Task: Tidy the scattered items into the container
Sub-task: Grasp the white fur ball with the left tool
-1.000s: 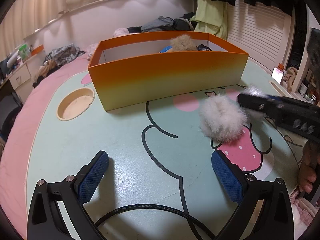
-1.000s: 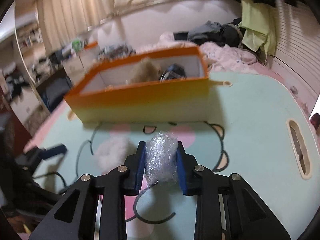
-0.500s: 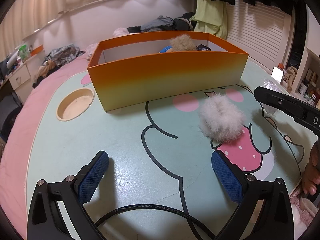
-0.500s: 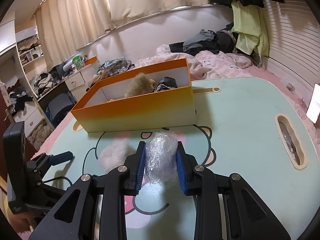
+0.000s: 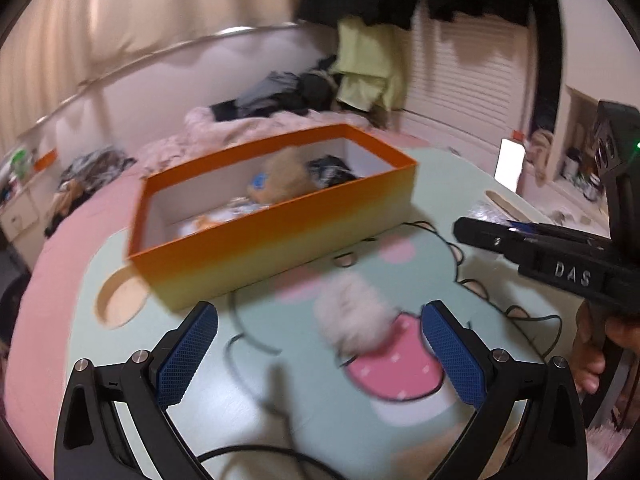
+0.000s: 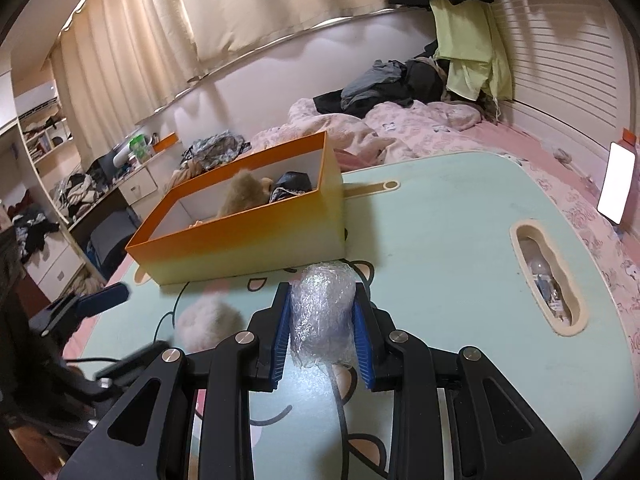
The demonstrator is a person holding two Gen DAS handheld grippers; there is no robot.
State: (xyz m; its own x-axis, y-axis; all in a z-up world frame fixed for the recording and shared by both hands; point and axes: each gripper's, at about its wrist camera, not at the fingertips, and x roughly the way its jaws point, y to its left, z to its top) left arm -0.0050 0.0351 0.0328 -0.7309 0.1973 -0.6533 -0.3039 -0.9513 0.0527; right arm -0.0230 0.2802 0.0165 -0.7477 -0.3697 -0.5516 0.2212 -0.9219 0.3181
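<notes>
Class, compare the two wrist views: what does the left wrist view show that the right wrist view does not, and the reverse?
Left only: the open left tool, and a hand gripping the other handle.

Right only: the right tool shut on a bubble wrap wad, and a slot in the table.

Both: the orange box and the white fluffy ball on the table.

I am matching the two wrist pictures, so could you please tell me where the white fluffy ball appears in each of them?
Left wrist view: the white fluffy ball lies low and right of centre on the table, ahead of the open left claw.
Right wrist view: it sits low on the left, left of the right claw, which grips the bubble wrap wad.
Shared landmark: the orange box stands beyond the ball in both.
</notes>
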